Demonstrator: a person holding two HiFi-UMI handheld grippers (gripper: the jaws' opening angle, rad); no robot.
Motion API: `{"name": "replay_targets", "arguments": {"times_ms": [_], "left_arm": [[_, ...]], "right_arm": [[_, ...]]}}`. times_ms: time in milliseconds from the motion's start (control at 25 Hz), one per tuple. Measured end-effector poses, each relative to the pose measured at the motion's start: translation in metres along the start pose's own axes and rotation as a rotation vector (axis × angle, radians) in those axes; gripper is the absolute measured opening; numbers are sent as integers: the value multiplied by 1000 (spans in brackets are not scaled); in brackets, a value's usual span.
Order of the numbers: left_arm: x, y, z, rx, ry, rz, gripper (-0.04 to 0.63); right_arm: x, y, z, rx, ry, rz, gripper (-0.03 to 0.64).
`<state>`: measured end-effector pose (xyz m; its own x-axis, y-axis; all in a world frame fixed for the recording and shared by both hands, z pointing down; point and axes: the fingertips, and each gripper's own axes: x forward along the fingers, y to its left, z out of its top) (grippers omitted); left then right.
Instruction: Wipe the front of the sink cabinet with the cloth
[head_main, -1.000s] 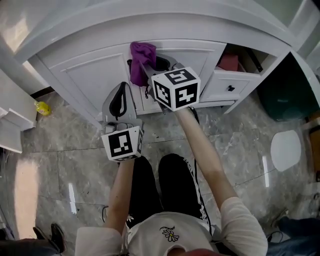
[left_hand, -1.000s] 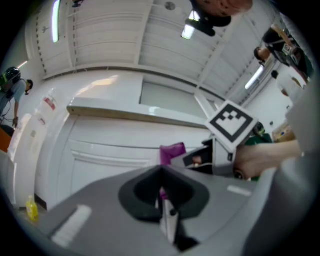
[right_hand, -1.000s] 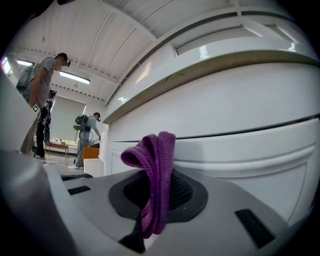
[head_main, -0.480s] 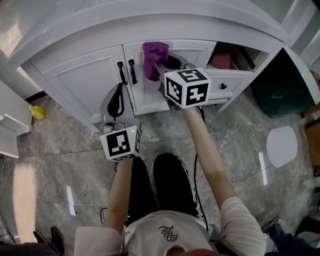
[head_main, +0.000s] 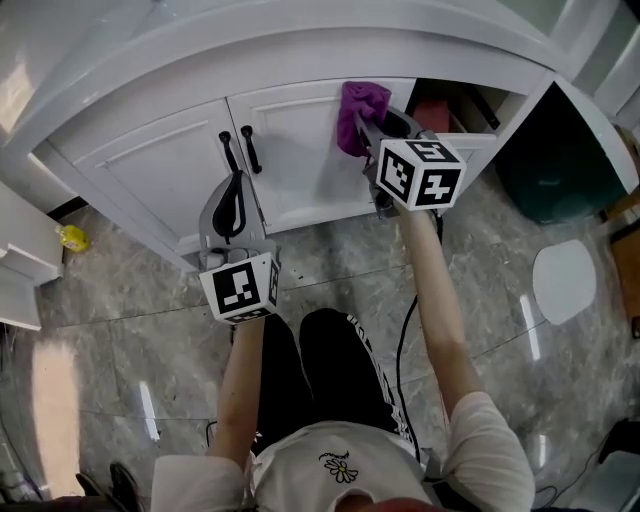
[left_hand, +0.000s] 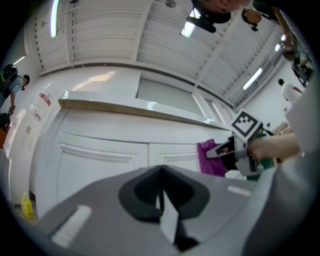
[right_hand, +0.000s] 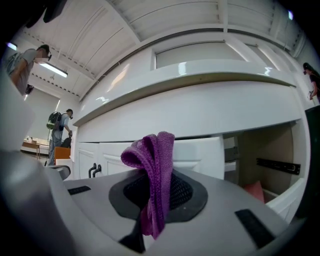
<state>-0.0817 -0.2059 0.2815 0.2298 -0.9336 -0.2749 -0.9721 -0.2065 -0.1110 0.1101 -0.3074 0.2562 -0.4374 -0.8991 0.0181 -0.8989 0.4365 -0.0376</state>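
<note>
Two grippers in play, only one working. Your right gripper (right_hand: 154, 205) is clamped on the purple knitted cloth (right_hand: 157, 160), which stands bunched above the jaws in a narrow fold. In the head view that wad sits at the top right corner of the white panelled cabinet door (head_main: 300, 170), touching it or very nearly. Your left gripper (left_hand: 161, 196) has its jaws closed together on nothing and hangs low before the left door, apart from the work. Judgement: the wipe is under way on the right door. A narrow fold cleans a narrow stripe, so press in enough to flatten the cloth, overlap your passes, and work downward. Watch the pair of black bar handles (head_main: 238, 150) at the door seam. Watch also the open compartment (head_main: 470, 100) just right of the cloth, where a loose end could snag.
</note>
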Motion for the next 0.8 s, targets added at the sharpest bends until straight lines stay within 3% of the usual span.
{"name": "replay_targets", "arguments": {"times_ms": [240,800], "left_arm": [[2,-1,-6,-11,11,-4,5],[-1,2,-3,-6,2,-4,5]], "right_arm": [[-21,-48,5,-3,-6,-111,51],[-35,-83,7,-8,-5,-195,51]]}}
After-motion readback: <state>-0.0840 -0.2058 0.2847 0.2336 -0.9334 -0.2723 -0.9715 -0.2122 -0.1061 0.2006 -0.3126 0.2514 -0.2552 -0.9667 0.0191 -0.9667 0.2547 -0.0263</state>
